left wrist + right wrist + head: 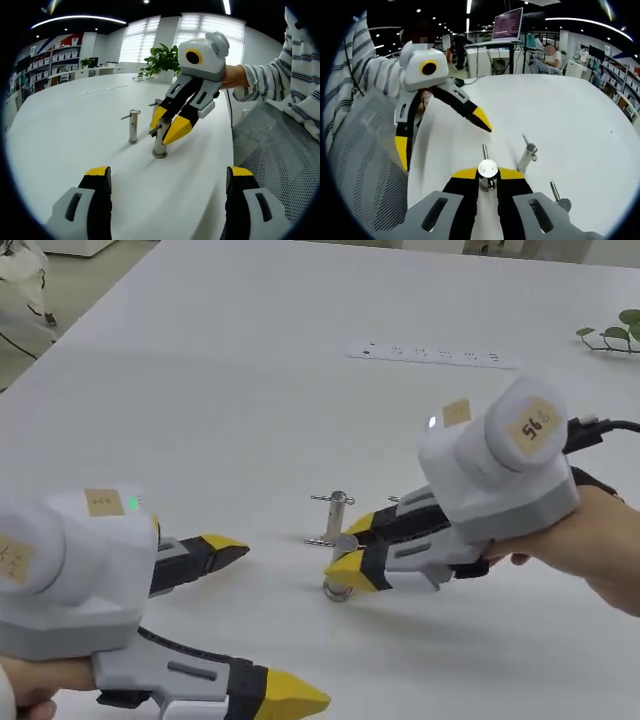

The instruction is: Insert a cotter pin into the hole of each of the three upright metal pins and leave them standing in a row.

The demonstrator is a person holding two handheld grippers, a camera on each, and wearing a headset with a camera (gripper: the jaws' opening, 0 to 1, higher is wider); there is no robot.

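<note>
Jaws of "56"-stickered right gripper [352, 548] tight on metal pin [488, 171]

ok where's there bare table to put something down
Free: the wide white tabletop between the white power strip and the upright silver metal pins. Crowded: centre, where the right gripper clamps one pin; near left, the open left gripper.

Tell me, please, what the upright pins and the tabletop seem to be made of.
The upright pins look like bare metal, probably steel. They are silvery and polished with bright highlights, as on the cap of the one in the right hand-held gripper. The tabletop is smooth and white with a soft sheen. It may be laminate or painted board; I cannot tell which.
</note>
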